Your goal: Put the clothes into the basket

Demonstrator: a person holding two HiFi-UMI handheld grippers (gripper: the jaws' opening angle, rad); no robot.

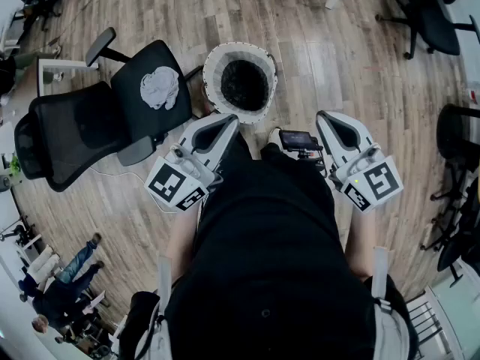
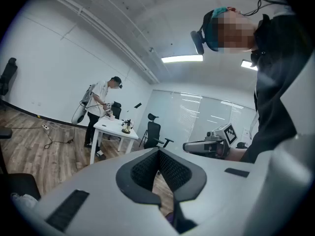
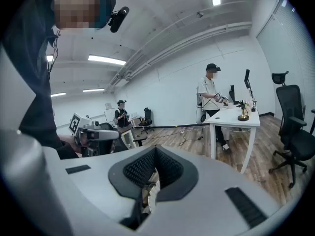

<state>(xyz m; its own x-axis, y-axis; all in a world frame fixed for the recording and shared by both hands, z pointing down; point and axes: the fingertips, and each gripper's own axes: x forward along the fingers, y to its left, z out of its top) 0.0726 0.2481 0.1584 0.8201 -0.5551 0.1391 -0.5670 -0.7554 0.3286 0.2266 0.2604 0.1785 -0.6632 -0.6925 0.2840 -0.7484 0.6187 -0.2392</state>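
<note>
Head view, pick-up step judged not yet begun: left gripper [image 1: 229, 122] and right gripper [image 1: 327, 120] are held pressed together and empty beside the basket [image 1: 212, 81], the white cloth [image 1: 160, 87] is seen on the chair [image 1: 142, 66], and a reach there with spread jaws is likely required.

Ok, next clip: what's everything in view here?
garment: one, pale grey, crumpled on the office chair's seat
office chair: one, black, left of the basket
basket: one, white with dark inside, on the wood floor ahead
other chairs: several, black, right edge
white table: one, in both gripper views, a person standing at it
bystanders: a few, lower left corner
left gripper: white, fingers shut, empty
right gripper: white, fingers shut, empty
</note>
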